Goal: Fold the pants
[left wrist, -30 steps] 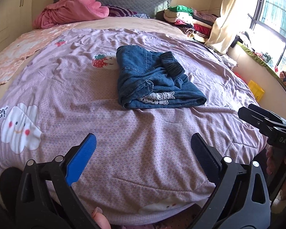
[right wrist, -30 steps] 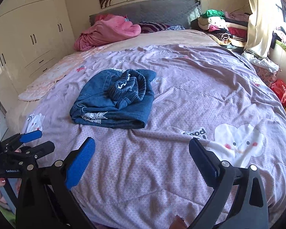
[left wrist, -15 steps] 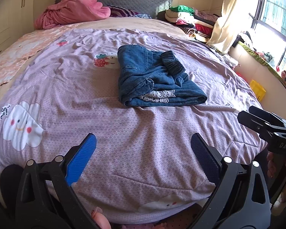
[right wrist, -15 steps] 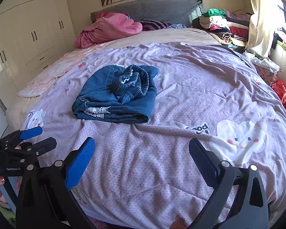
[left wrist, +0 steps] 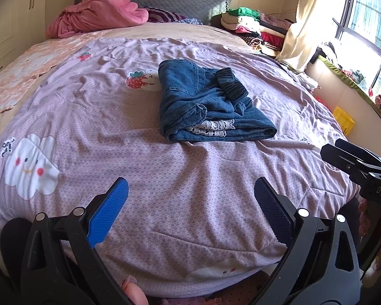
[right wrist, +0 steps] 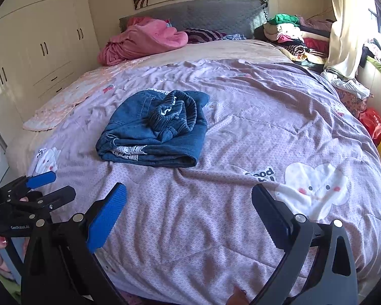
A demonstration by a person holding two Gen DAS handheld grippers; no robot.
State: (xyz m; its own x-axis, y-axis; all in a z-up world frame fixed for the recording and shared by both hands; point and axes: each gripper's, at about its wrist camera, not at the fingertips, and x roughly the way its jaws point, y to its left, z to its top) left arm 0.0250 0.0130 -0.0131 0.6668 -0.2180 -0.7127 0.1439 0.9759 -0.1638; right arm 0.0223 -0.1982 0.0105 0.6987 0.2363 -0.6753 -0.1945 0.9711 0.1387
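Though folded into a compact bundle, the pants [left wrist: 210,106] are topped by a loose waistband roll; this could be flattened and the edges squared. They lie mid-bed on the quilt [left wrist: 195,193], folded edge near, long axis seemingly running near to far. Left gripper [left wrist: 190,198] and right gripper [right wrist: 189,200] are held spread, empty, at the near edge.

The folded jeans [left wrist: 210,106] show only their top layers and a strip of white lace at the near edge, so the legs tucked underneath stay out of sight. Over on the left wrist view the right gripper [left wrist: 343,152] pokes in from the frame's edge with its body cut off, its 2 fingers overlapping, gap unreadable there. The clothes pile [right wrist: 289,35] by the headboard is too jumbled to sort into single garments.
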